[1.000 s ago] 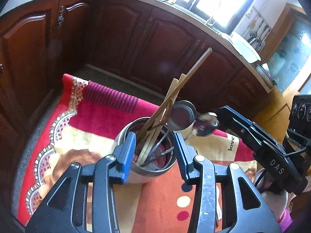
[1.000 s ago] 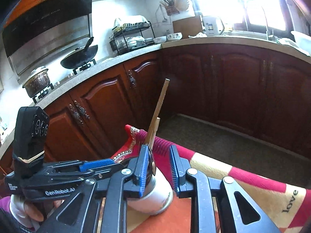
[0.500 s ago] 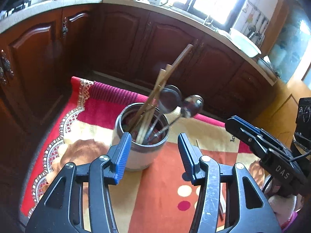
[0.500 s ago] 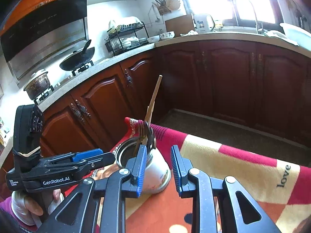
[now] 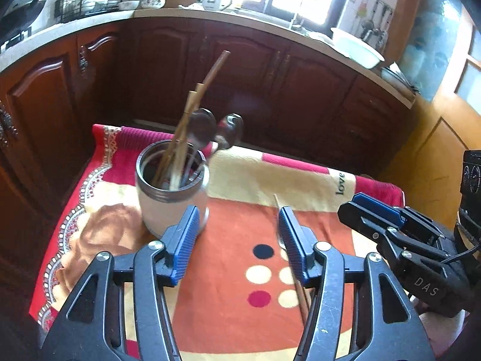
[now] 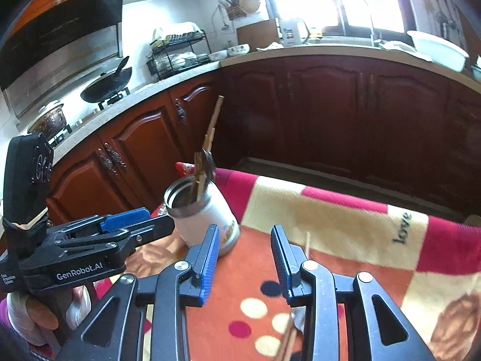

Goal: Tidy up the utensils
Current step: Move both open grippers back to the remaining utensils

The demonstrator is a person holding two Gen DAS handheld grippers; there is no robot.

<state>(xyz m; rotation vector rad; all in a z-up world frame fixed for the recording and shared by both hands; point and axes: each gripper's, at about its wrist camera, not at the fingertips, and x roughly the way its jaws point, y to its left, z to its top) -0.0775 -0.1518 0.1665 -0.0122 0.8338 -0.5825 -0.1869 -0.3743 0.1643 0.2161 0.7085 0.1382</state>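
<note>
Chopsticks and spoons stand upright in the holder — sorted already; both grippers, left and right, empty with jaws just opened, hover near it, over leftover chopsticks (likely next).

Both tools, left and right, have drawn back from the utensil pot, jaws opening, empty.

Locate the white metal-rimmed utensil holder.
The white metal-rimmed utensil holder stands upright on the red patterned cloth, left of centre in both wrist views, beyond the open left claw.
</note>
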